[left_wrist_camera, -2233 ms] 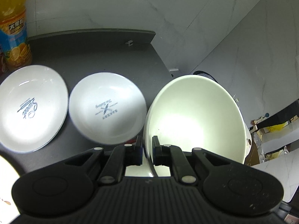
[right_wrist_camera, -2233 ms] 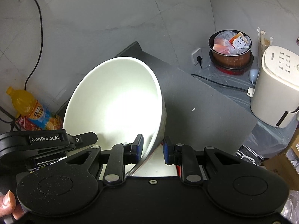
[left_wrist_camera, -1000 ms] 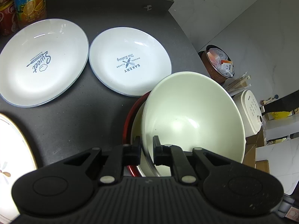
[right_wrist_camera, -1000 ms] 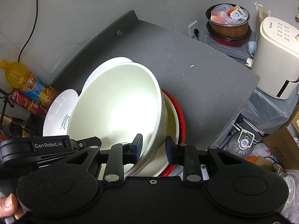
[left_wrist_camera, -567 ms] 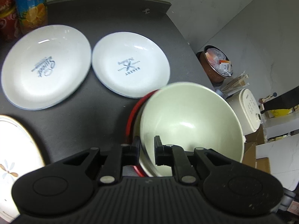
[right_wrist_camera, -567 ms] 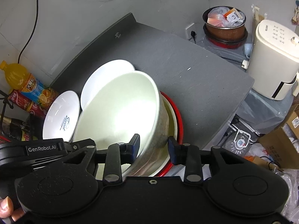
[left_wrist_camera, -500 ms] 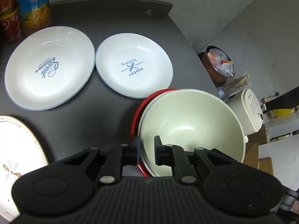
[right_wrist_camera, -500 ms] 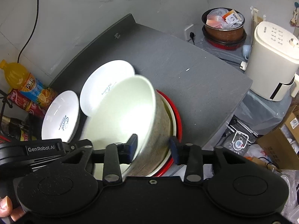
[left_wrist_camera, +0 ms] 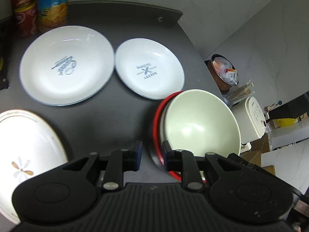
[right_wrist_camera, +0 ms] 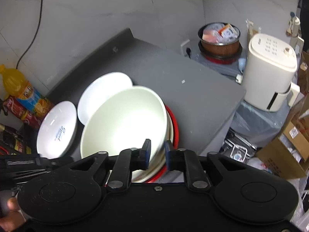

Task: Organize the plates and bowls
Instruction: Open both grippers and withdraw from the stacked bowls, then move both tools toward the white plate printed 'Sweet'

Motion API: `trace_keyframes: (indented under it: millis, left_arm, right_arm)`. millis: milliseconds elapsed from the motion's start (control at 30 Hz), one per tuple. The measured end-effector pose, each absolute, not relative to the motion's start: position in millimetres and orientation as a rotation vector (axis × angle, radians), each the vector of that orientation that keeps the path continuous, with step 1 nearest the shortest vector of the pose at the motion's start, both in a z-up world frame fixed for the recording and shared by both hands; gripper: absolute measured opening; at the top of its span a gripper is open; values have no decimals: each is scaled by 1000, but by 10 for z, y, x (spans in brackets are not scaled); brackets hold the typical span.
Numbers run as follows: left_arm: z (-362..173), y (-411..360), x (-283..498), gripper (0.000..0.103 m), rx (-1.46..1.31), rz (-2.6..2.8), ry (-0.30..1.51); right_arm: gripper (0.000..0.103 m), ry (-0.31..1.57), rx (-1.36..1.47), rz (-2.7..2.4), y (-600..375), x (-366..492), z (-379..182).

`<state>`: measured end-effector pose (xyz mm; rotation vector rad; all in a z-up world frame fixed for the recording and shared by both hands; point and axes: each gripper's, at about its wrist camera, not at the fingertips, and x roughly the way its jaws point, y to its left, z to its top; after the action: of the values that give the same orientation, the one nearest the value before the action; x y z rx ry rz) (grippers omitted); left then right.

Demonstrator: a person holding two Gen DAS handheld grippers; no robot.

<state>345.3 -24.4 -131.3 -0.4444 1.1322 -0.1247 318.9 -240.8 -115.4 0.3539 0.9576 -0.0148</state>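
The cream bowl (left_wrist_camera: 200,121) sits nested in the red-rimmed bowl (left_wrist_camera: 157,123) on the dark table (left_wrist_camera: 108,119), near the two white plates (left_wrist_camera: 148,68). The left gripper (left_wrist_camera: 150,155), jaws just opening, stands spread and empty beside the bowl's rim. The right gripper (right_wrist_camera: 156,152), jaws just closing, straddles the bowl's rim (right_wrist_camera: 163,116); whether its pads press it is unclear.

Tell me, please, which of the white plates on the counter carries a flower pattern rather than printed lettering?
The gold-rimmed plate at the left wrist view's lower left. It shows a petal motif, whereas the Sweet plate and Bakery plate bear blue lettering.
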Motion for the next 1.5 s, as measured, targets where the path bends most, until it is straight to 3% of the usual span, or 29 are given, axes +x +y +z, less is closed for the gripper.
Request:
trace_keyframes:
  millis: [467,500,633,767,833,1500]
  left_arm:
    - [-1257,346,3134,24,-519,-41,1093]
    - [-1236,371,3119,25,-514,-35,1089]
    - [-1129,458,3064,49,-482,-5,1067]
    - [-1050,556,2963,67,-468,33,1048]
    - [-1035,604,2924,70,-469,47,1048]
    - [-1171,1235,2574,73,-563,293,1044]
  right_arm:
    - [15,956,358,-49,-2280,3082,-1082]
    - [15,949,355,-40,-2259,3070,-1050]
    - [16,928,337,12,-2111,3019,-911]
    - [34,930,341,94,-1941,3018,-823]
    - [43,933,330,136,-1828,3039,-792]
    - [76,990,78,496,-867,3324,-774]
